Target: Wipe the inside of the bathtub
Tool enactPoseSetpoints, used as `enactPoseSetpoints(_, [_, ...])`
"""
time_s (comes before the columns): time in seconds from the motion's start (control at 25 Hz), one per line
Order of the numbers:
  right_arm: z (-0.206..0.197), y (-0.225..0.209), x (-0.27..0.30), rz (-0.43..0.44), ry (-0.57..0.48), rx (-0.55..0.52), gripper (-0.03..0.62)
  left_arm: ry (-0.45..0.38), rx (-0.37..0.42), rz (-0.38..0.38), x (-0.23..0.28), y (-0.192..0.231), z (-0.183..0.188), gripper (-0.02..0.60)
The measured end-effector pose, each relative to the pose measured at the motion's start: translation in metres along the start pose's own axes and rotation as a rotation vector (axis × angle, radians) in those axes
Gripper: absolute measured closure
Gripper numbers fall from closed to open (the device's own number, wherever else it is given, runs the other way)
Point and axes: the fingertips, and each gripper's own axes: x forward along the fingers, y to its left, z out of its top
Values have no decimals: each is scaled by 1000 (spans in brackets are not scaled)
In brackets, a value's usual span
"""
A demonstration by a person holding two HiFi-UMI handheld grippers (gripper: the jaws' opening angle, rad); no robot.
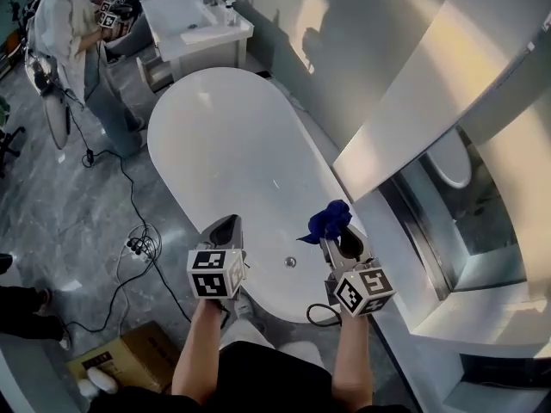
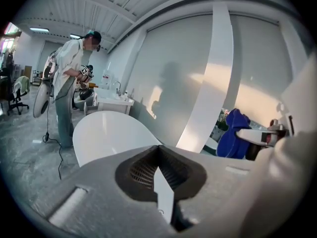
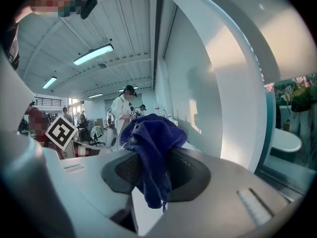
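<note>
Your right claw (image 1: 337, 237) clenched on crumpled dark-blue cloth (image 1: 330, 220), over 4 o'clock rim of white oval bathtub (image 1: 232, 144); your left claw (image 1: 225, 231) closed, empty, at tub's 6 o'clock end.

White oval bathtub (image 1: 232, 153): near end hidden behind left tool (image 1: 225, 229), right tool (image 1: 337, 241) and the holder's forearms. Dark blue cloth (image 1: 330, 220): pinched part hidden between right tool's jaws. Brown cardboard box (image 1: 120, 358) partly behind the arm. Left edge crops a bystander to one dark trouser leg (image 1: 21, 310). Small round drain (image 1: 290, 262): too small to detail.
</note>
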Motion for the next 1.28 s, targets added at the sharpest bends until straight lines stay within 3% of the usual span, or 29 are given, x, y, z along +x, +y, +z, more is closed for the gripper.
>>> enactPoseSetpoints(0.32, [-18,-31,4,-61,28,33,459,51,12,-49,33,-10,-14,577])
enactPoseSetpoints(0.64, [-60,-71,24,-5,104,68,459,99,-5,23,69,-9,-44,577])
enactPoseSetpoints(0.96, [-140,-122,64,75,215,125,459,197,-33,122,115,10,-107,577])
enactPoseSetpoints(1.28, [-225,-152,97,129,310,173,459,307,-22,97,176,16,-167,577])
